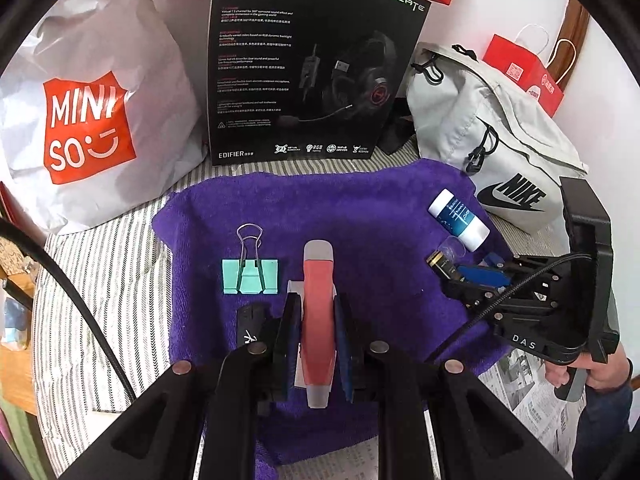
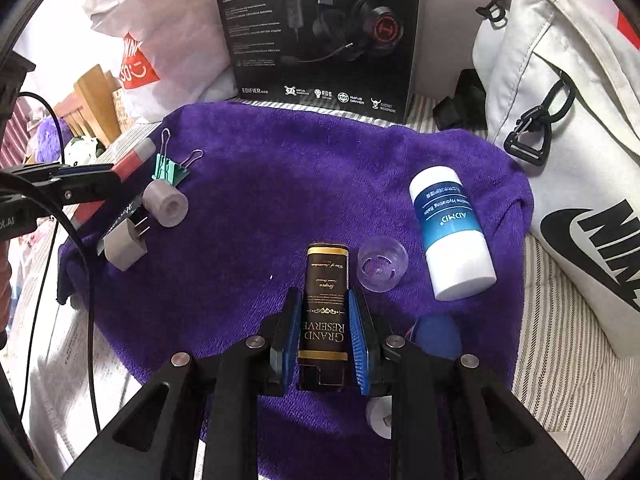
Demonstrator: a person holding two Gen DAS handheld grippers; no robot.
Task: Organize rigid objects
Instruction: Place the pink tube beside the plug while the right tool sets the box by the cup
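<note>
A purple towel (image 1: pixel 380 208) holds the small objects. My left gripper (image 1: pixel 318 300) is shut on a red stick (image 1: pixel 318 280) with pale grey ends, held low over the towel. A mint binder clip (image 1: pixel 250 276) lies just left of it. My right gripper (image 2: pixel 325 300) is shut on a black and gold box (image 2: pixel 326 276) marked Grand Reserve. To its right a clear cap (image 2: pixel 382 264) and a blue and white tube (image 2: pixel 452 232) rest on the towel (image 2: pixel 300 168). A grey cylinder (image 2: pixel 166 202) and a white plug (image 2: pixel 126 246) lie at the left, near the left gripper (image 2: pixel 116 172).
A black headset box (image 1: pixel 316 64) stands behind the towel, a white Miniso bag (image 1: pixel 92 120) to its left, a grey Nike bag (image 1: pixel 492 144) to its right. A red paper bag (image 1: pixel 524 72) sits farther back. Striped bedding (image 1: pixel 100 280) and newspaper (image 1: pixel 532 392) surround the towel.
</note>
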